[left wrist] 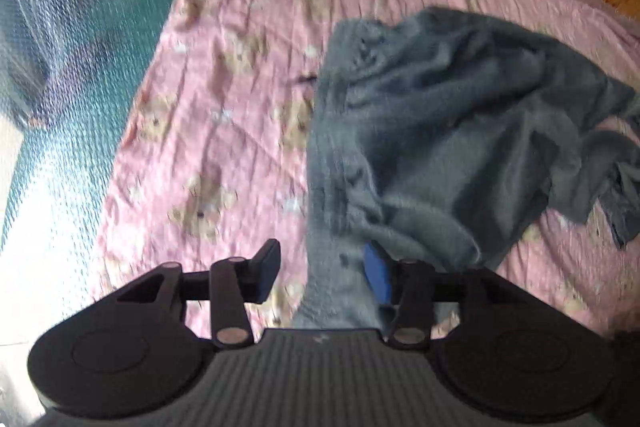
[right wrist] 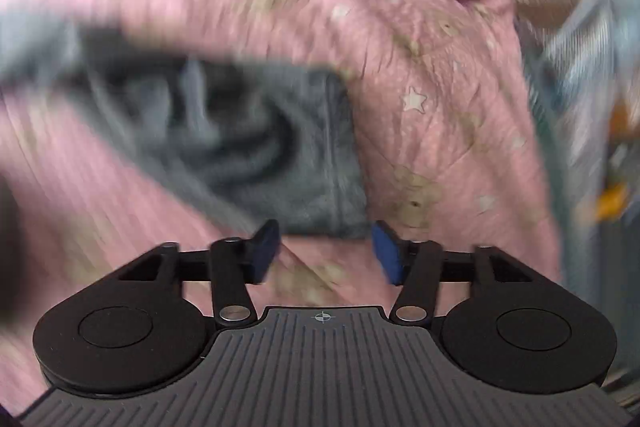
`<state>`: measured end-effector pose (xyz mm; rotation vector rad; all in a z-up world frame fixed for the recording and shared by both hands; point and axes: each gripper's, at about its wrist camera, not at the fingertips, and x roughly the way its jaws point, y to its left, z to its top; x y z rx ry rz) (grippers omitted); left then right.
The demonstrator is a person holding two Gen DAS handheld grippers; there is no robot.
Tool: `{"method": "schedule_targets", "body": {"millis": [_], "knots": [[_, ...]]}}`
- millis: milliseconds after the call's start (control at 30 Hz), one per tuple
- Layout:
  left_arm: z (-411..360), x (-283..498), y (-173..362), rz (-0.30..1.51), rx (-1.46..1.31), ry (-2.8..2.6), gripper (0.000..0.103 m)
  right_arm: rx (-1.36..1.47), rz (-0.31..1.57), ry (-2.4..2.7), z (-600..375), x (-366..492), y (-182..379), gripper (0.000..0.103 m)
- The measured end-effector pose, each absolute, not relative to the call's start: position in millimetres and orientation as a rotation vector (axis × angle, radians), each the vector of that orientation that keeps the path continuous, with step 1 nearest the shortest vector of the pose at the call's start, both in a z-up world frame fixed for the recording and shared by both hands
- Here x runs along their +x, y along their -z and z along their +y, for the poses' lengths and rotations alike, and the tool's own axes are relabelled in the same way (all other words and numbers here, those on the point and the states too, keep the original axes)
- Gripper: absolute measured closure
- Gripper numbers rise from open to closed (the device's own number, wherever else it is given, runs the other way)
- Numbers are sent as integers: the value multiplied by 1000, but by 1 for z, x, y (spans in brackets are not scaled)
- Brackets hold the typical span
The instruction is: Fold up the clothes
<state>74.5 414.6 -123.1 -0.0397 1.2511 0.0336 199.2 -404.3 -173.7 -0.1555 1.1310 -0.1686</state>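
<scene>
Both grippers gape above grey garment (left wrist: 440,115) on pink bedsheet (left wrist: 224,99).

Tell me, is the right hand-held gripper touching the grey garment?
Apart. The right wrist view shows the right hand-held gripper open, with pink bedsheet between its fingertips and the grey garment.

Left wrist view: bed looked down on from above, along the left gripper (left wrist: 322,273). Right wrist view: taken nearer, lower, blurred. Shared by both: pink sheet (left wrist: 224,115) (right wrist: 460,131), grey garment (left wrist: 440,131) (right wrist: 280,155).
</scene>
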Motion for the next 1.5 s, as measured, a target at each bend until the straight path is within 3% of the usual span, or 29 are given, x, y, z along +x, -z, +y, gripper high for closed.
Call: {"method": "schedule_targets", "body": {"millis": [67, 133, 267, 333, 367, 400, 433, 467, 500, 533, 667, 733, 767, 833, 867, 933, 1033, 1100, 1167, 1233, 1300, 1333, 1367, 1400, 1467, 1500], "knots": [[415, 111, 126, 1201, -64, -77, 49, 6, 1068, 193, -415, 210, 162, 22], [407, 156, 134, 1140, -65, -129, 39, 90, 1037, 228, -419, 232, 166, 14], [377, 240, 161, 1085, -16, -156, 31, 129, 1101, 238, -430, 283, 201, 14], [359, 280, 180, 1090, 4, -146, 30, 151, 1158, 224, -435, 302, 221, 19], [348, 295, 189, 1097, 20, -139, 30, 153, 1191, 197, -435, 313, 230, 43], [337, 307, 199, 1109, 47, -132, 30, 151, 1227, 160, -434, 323, 238, 86], [327, 318, 208, 1129, 81, -119, 43, 141, 1222, 126, -432, 329, 235, 97], [319, 327, 217, 1154, 118, -109, 66, 129, 1197, 95, -428, 334, 227, 97], [312, 332, 225, 1192, 160, -107, 97, 118, 1144, 74, -426, 336, 211, 98], [307, 336, 229, 1214, 192, -107, 102, 126, 1050, 60, -429, 332, 184, 98], [340, 325, 201, 1124, 96, -224, 102, 163, 637, -39, -453, 275, 86, 98], [351, 319, 197, 1110, 60, -247, 102, 91, 625, -34, -464, 245, 85, 98], [352, 318, 198, 1111, 58, -243, 102, 46, 672, -14, -469, 233, 97, 96], [354, 316, 202, 1112, 56, -236, 101, 37, 845, 50, -487, 213, 146, 79], [354, 314, 203, 1113, 55, -232, 100, 43, 937, 100, -494, 206, 169, 60], [356, 312, 206, 1114, 52, -224, 95, 55, 1105, 206, -504, 195, 208, 56], [359, 309, 211, 1116, 49, -213, 87, 101, 1038, 210, -498, 200, 203, 52], [361, 306, 214, 1118, 46, -205, 74, 133, 967, 199, -491, 206, 193, 25], [358, 309, 220, 1125, 71, -204, 61, 137, 921, 180, -483, 218, 189, 13], [353, 314, 227, 1136, 112, -206, 52, 83, 940, 152, -474, 244, 196, 10], [347, 319, 235, 1147, 153, -209, 53, 14, 1016, 180, -469, 275, 216, 9], [345, 321, 238, 1152, 173, -210, 57, -7, 1059, 193, -468, 288, 228, 11], [343, 324, 240, 1154, 191, -211, 89, -11, 1108, 190, -468, 297, 238, 26], [342, 326, 238, 1147, 200, -212, 99, 7, 1154, 164, -468, 304, 246, 66], [342, 332, 232, 1128, 214, -222, 100, 53, 1138, 116, -470, 311, 238, 91], [346, 340, 225, 1109, 210, -253, 100, 38, 1110, 109, -467, 314, 228, 94]]}}
